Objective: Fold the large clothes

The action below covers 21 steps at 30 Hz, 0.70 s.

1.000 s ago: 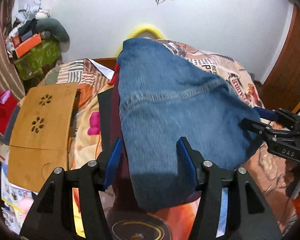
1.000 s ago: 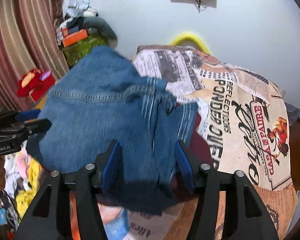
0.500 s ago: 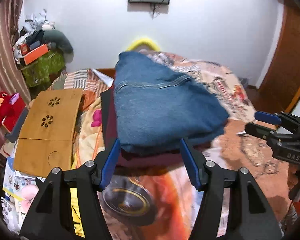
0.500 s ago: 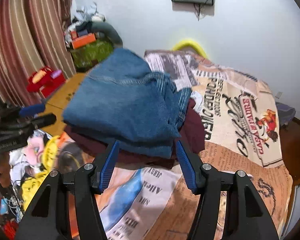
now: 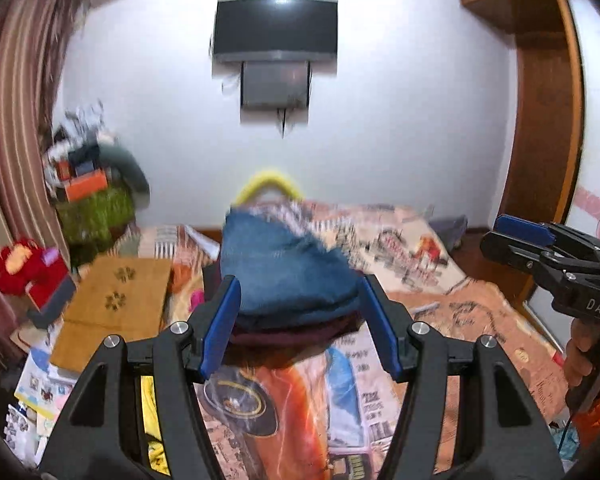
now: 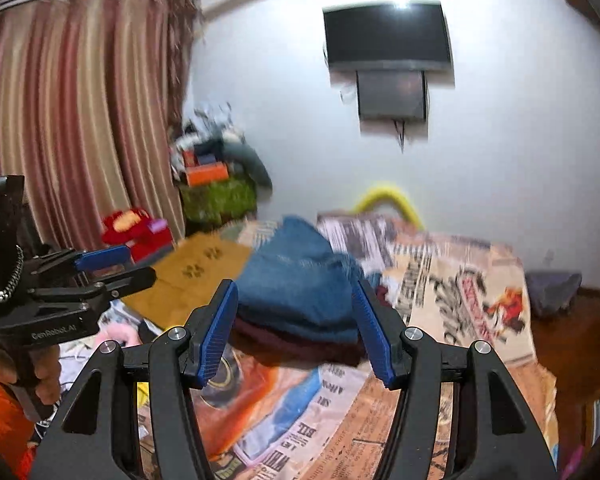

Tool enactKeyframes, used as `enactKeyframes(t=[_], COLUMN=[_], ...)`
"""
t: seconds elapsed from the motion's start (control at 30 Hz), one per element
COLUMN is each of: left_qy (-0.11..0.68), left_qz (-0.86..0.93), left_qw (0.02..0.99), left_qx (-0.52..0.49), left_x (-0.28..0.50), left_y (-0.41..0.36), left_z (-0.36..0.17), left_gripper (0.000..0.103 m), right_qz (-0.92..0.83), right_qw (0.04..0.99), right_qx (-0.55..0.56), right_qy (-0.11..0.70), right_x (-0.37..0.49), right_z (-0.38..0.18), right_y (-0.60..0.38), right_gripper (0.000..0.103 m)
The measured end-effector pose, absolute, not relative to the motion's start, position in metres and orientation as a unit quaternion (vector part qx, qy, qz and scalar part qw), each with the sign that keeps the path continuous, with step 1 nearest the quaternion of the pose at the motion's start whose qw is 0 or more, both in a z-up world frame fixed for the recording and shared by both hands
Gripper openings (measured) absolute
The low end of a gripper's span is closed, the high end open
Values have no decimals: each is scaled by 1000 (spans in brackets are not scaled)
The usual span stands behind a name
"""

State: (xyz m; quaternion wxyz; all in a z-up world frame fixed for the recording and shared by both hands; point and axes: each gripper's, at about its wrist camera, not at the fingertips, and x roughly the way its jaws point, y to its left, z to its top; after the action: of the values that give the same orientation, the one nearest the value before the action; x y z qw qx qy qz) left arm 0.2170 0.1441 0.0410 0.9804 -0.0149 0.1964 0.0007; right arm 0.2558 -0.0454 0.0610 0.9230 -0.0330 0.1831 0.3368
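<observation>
Folded blue jeans [image 5: 286, 272] lie on top of a folded dark maroon garment [image 5: 292, 334] on the bed [image 5: 472, 320]. The pile also shows in the right wrist view, jeans [image 6: 300, 284] over maroon cloth [image 6: 300, 344]. My left gripper [image 5: 300, 320] is open and empty, held back above the bed in front of the pile. My right gripper [image 6: 294, 320] is open and empty, also held back from the pile. Each gripper shows at the edge of the other's view, the right one [image 5: 548, 248] and the left one [image 6: 96, 268].
A printed bedsheet [image 6: 440, 280] covers the bed. A wooden lap table [image 5: 116, 296] lies left of the pile. Red plush toy [image 5: 24, 264], striped curtain [image 6: 80, 120], cluttered green box [image 5: 94, 208] stand at the left. A TV [image 5: 276, 32] hangs on the wall. A wooden door frame [image 5: 548, 120] is at right.
Both grippers have let go of the jeans and pulled back and up from the pile. The jeans now rest folded on the maroon garment, farther off in both views.
</observation>
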Motion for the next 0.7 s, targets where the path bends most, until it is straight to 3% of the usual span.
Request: enactKeyframes(t=[0.47, 0.57, 0.63, 0.7], left_qy=[18, 1, -4, -8], left_qz=[50, 71, 81, 90], left_qw=[999, 997, 997, 996], left_qx=[5, 6, 6, 6], left_x=[102, 89, 86, 84], left_y=[97, 94, 93, 93], left_z=[76, 73, 71, 68], left_gripper=[63, 73, 89, 98], right_qz=[330, 326, 324, 323], right_qw=[943, 945, 945, 946], right_qx=[4, 12, 16, 19], right_qy=[44, 31, 26, 23], right_x=[181, 178, 178, 178], right_z=[81, 80, 80, 79], right_y=[-62, -61, -61, -60], right_gripper=[60, 67, 76, 85])
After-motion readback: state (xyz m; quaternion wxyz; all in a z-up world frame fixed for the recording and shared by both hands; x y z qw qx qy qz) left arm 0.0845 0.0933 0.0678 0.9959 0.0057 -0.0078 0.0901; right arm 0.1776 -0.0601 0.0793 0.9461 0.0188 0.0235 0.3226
